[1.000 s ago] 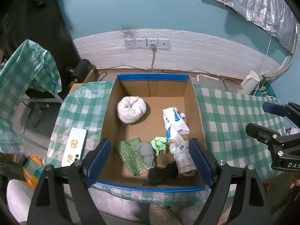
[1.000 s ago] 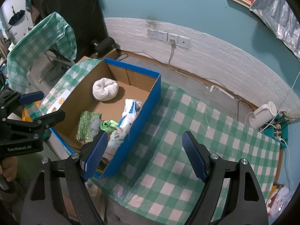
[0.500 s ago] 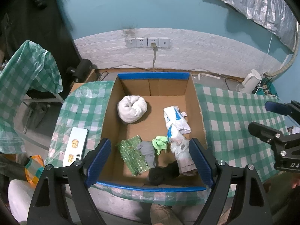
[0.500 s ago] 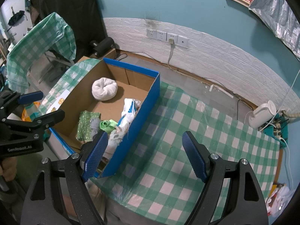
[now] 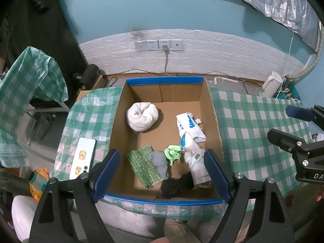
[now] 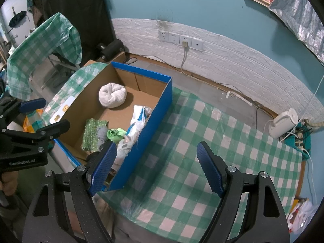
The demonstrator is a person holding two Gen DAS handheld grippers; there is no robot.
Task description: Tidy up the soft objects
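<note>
A blue-edged cardboard box (image 5: 210, 105) sits on a table covered with a green-and-white checked cloth (image 6: 202, 141), and all the soft things lie inside it. A rolled white towel (image 5: 142, 116) rests toward the back left of the box floor, well apart from the rest. Along the right wall lies a crumpled white-and-blue plastic bag (image 5: 189, 130), with a pale bundle (image 5: 197, 166) just in front of it, possibly another bag or cloth. Near the front edge a green sparkly cloth (image 5: 144, 167) lies flat, a grey sock (image 5: 160, 162) overlapping its right side, a lime-green cloth (image 5: 173, 152) beside that, and a black sock (image 5: 176, 185) nearest the front wall. The left gripper (image 5: 162, 176) hangs above the box's front edge, jaws wide apart and holding nothing. The right gripper (image 6: 157, 169) hangs over the bare cloth beside the box, jaws likewise spread and empty. A white phone (image 5: 83, 158) lies on the cloth left of the box.
</note>
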